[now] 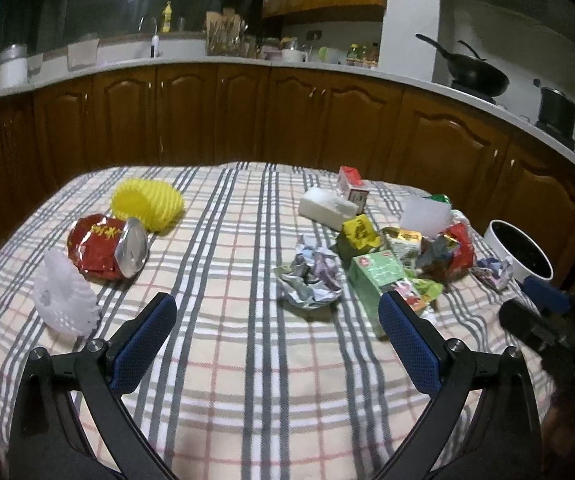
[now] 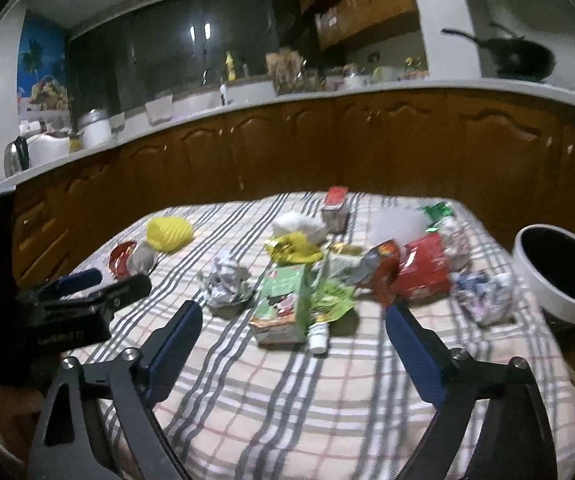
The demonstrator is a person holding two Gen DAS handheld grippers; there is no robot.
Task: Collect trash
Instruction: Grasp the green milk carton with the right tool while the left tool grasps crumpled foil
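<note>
Trash [image 1: 387,252]: heaped on the checked counter [image 1: 247,360], beside the white bin [image 1: 499,240].
Left tool [image 1: 277,320]: wide open, holding nothing.
Right tool [image 2: 293,332]: wide open, empty, green carton [image 2: 283,304] ahead.

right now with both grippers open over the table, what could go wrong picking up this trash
1. The green carton sits packed against loose wrappers and a small white bottle; the right gripper might drag neighbours or roll the bottle.
2. The white bin appears to stand beside the table's right corner, so a dropped piece may miss it.
3. The white foam net lies near the left edge and could get nudged off.
</note>
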